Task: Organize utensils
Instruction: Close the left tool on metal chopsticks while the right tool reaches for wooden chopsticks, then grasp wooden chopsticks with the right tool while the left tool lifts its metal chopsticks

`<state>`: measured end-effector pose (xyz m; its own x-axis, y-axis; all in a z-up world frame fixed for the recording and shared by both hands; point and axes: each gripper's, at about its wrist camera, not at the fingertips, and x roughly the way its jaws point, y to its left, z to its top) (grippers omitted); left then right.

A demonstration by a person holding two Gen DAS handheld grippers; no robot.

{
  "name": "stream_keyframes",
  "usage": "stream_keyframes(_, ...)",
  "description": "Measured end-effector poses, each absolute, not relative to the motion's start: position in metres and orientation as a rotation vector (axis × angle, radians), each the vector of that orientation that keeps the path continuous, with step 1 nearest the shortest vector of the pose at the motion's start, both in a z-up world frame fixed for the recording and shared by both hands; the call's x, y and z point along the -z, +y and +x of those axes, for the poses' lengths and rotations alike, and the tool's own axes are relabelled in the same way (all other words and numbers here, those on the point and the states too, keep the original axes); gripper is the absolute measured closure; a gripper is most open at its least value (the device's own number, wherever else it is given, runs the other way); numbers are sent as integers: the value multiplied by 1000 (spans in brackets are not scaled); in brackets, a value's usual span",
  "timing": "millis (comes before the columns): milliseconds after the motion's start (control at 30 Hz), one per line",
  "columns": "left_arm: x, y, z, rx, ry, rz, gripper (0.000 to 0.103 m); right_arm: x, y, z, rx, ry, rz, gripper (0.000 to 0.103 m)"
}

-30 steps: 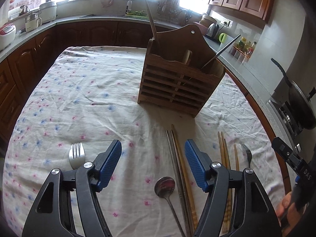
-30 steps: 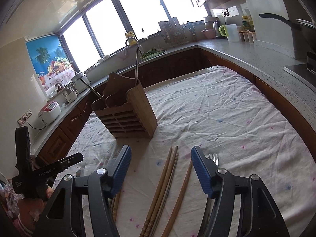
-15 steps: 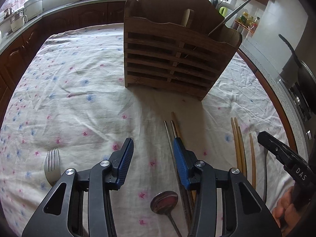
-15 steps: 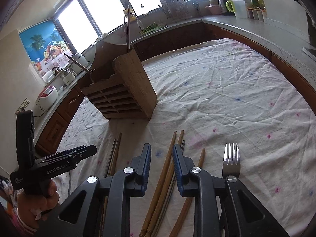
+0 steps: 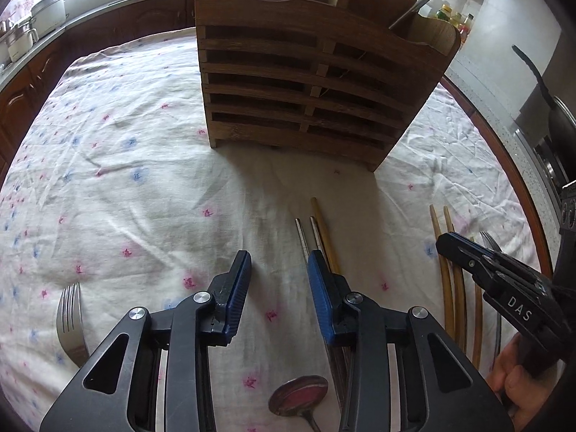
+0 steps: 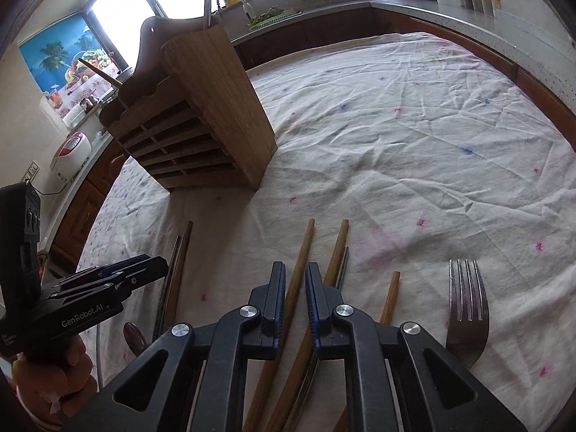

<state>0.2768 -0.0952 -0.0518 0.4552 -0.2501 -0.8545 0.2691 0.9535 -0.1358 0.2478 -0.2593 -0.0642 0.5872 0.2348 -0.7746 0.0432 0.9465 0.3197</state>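
Note:
A slatted wooden utensil holder (image 5: 309, 82) stands on the flowered cloth and holds a few utensils; it also shows in the right wrist view (image 6: 201, 122). My left gripper (image 5: 279, 262) is partly open and empty, low over the cloth, with metal chopsticks (image 5: 306, 237) and a wooden chopstick (image 5: 325, 230) by its right finger. A spoon (image 5: 298, 394) lies under it. My right gripper (image 6: 295, 273) has its jaws closed to a narrow gap around a wooden chopstick (image 6: 302, 252). More wooden chopsticks (image 6: 336, 252) lie beside it.
One fork (image 5: 68, 320) lies left of the left gripper, another fork (image 6: 468, 302) right of the right gripper. Kitchen counters with appliances ring the table (image 6: 414, 115); a pan and stove (image 5: 554, 122) stand at the right.
Both grippers moved forward and down toward the cloth. The right jaws narrowed from wide open onto a wooden chopstick. The left jaws narrowed, then opened slightly.

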Motion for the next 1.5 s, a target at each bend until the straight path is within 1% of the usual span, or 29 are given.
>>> stream_keyframes(33, 52, -98, 278, 320, 1049, 28, 71, 64, -260, 250, -111, 942, 318, 95)
stream_keyframes(400, 57, -122, 281, 314, 1014, 162, 72, 63, -247, 269, -105, 953, 207, 94)
stream_keyframes(433, 57, -121, 282, 318, 1011, 160, 74, 63, -245, 269, -104, 954, 193, 94)
stream_keyframes(500, 57, -123, 282, 318, 1004, 173, 82, 63, -242, 270, -101, 955, 162, 94)
stream_keyframes(533, 58, -125, 282, 321, 1004, 175, 92, 63, -241, 270, -99, 953, 156, 94)
stream_keyframes(567, 57, -124, 282, 322, 1006, 173, 96, 63, -241, 270, -99, 952, 159, 94)
stream_keyframes(700, 55, -114, 283, 335, 1015, 103, 99, 59, -246, 264, -123, 940, 234, 96)
stream_keyframes(733, 52, -109, 281, 342, 1012, 84, 103, 55, -246, 261, -126, 929, 242, 96)
stream_keyframes(1067, 15, -87, 251, 414, 944, -19, 103, 4, -250, 229, -177, 806, 308, 98)
stream_keyframes(1233, 30, -99, 260, 407, 1021, -17, 102, -3, -253, 220, -167, 786, 315, 98)
stream_keyframes(1367, 48, -109, 266, 389, 1058, 34, 102, -2, -259, 213, -159, 784, 330, 98)
stream_keyframes(1500, 58, -116, 272, 380, 1056, 68, 102, -1, -263, 211, -153, 787, 337, 98)
